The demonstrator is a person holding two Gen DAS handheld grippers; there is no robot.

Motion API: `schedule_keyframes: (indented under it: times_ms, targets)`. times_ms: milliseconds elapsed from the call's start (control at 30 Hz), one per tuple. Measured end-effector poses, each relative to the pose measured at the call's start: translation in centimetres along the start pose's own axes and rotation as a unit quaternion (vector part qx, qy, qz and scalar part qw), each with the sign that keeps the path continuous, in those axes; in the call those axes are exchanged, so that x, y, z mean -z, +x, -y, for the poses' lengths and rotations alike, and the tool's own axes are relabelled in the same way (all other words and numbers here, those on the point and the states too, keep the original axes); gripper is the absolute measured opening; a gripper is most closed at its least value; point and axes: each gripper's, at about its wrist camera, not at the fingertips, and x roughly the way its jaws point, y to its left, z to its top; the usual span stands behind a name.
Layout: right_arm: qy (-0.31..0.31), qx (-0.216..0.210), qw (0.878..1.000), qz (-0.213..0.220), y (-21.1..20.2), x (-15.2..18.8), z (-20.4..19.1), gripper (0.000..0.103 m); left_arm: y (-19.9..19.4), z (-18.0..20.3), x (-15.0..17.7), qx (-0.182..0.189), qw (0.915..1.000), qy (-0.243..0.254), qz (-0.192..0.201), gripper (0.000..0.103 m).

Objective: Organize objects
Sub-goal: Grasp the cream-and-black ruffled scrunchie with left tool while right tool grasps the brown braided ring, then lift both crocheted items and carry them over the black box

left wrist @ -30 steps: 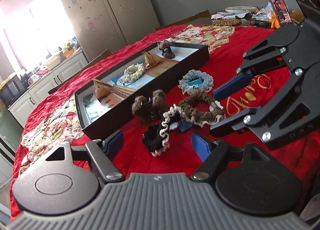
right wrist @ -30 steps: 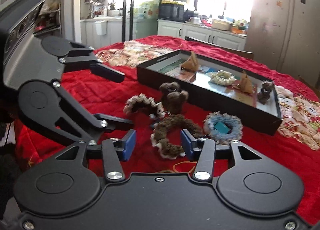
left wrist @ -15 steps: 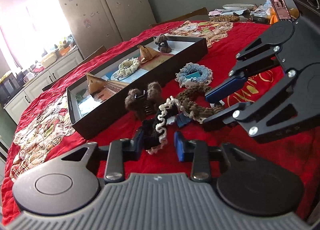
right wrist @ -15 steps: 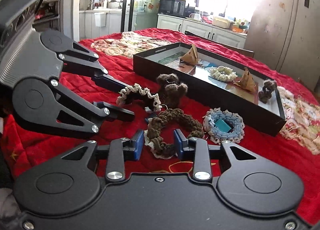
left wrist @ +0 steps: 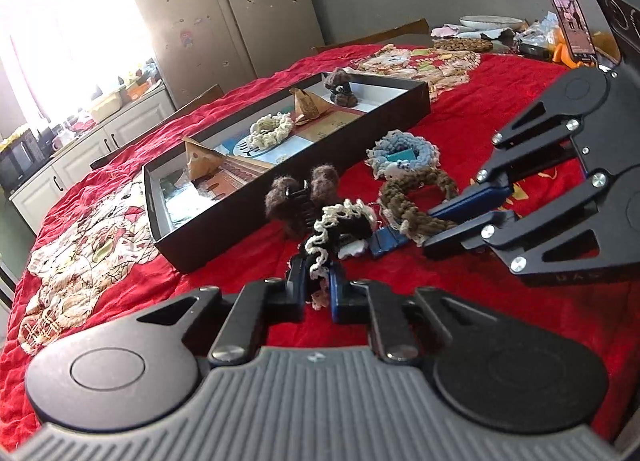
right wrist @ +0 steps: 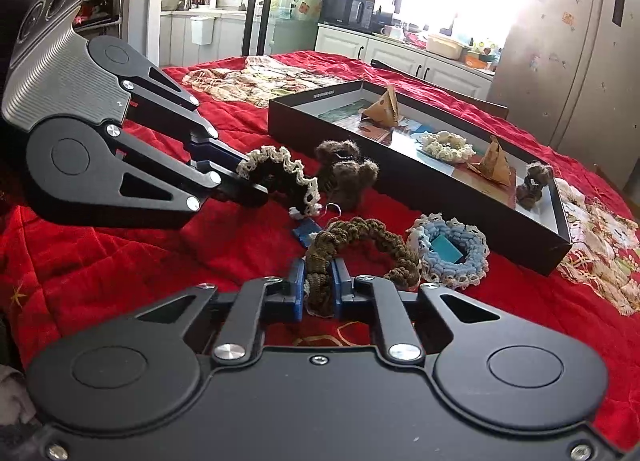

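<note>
Left gripper (left wrist: 316,287): jaws have just closed, now pinching the near rim of the black scrunchie (left wrist: 340,227), the one with the cream lace edge. Right gripper (right wrist: 319,289): jaws also just closed, clamped on the near arc of the brown scrunchie (right wrist: 360,251). Both bands squashed flat between the blue pads.

Both scrunchies sit on the red cloth (left wrist: 460,293), close together, in front of the black tray (left wrist: 224,229). Between them lie a small blue tag (right wrist: 306,231) and a thin wire hook (right wrist: 334,211); can't tell if either is attached.

Handling, my read:
- Light, soft, elastic. No crush risk, a firm pinch is fine.
- Floppy: the free loop will droop and swing once lifted, and could snag the fuzzy brown clip (left wrist: 302,201) or the blue scrunchie (right wrist: 452,251) nearby.
- Lace frill is loose, so grab the full band, not only the edge. Left pinch looks partly on the frill; could slip.
- Lift straight up before going to the tray.

Tray already holds a cream scrunchie (left wrist: 272,129), two folded paper cones and a fuzzy brown clip at the far end.
</note>
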Motion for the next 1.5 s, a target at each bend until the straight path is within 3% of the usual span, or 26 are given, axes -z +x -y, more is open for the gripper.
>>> schedule_keyframes:
  times_ms: [867, 1500]
  targets:
    - [0.022, -0.005, 0.998, 0.050, -3.9, -1.6, 1.1, 0.012, -3.5, -1.2, -1.9, -0.012, 0.9989, -0.019, 0.041, 0.012]
    - [0.013, 0.058, 0.995, 0.082, -5.1, -5.0, 3.2, 0.012, -4.2, -3.5, -5.6, -0.030, 0.9948, -0.041, 0.088, 0.012]
